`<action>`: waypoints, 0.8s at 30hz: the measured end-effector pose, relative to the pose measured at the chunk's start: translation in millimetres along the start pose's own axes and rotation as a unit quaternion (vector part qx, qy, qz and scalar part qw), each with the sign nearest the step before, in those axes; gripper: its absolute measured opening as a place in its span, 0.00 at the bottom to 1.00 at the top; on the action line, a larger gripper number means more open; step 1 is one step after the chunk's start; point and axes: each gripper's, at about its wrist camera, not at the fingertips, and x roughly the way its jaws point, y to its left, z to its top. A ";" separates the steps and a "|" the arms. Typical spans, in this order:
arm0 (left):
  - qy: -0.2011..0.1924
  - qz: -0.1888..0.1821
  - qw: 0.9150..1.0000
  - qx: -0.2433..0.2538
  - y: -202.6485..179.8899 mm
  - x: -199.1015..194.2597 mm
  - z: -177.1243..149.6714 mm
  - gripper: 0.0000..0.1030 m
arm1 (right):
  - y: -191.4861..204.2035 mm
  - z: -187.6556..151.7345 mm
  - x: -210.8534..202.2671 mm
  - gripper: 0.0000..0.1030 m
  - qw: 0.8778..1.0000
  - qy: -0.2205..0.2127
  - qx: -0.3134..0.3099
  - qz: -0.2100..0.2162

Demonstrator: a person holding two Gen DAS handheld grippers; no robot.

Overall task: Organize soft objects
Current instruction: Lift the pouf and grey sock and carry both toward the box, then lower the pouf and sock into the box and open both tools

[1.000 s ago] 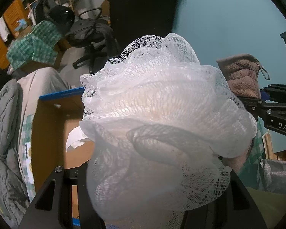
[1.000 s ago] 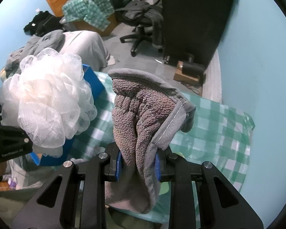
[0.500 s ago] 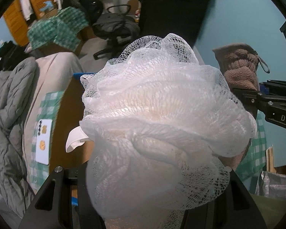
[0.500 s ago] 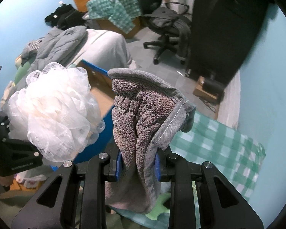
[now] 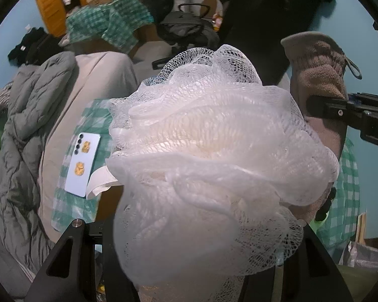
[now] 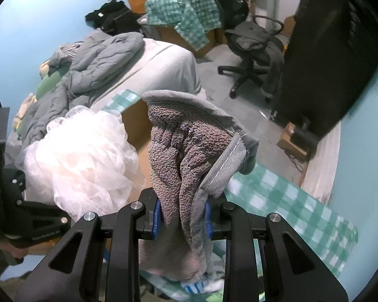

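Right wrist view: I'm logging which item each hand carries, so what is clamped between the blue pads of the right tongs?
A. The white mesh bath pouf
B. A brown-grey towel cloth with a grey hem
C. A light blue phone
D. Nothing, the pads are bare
B: the bunched towel cloth is pinched between the two blue pads of the right tongs, while the mesh pouf sits off to the side in the left tongs.

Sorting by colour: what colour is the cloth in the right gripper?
The cloth is brownish-grey with a grey stitched hem, clearest in the right wrist view.
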 end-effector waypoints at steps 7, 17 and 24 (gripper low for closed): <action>-0.001 0.006 0.999 -0.033 24.4 6.5 3.2 0.52 | 23.3 20.0 19.6 0.24 1.000 0.009 -0.025 0.013; 0.024 0.007 0.997 -0.066 50.8 30.4 1.4 0.54 | 42.7 39.1 64.4 0.24 0.998 0.037 -0.048 0.015; 0.056 0.013 0.996 -0.069 51.7 52.2 2.8 0.65 | 41.7 48.2 97.5 0.31 0.995 0.076 -0.065 0.007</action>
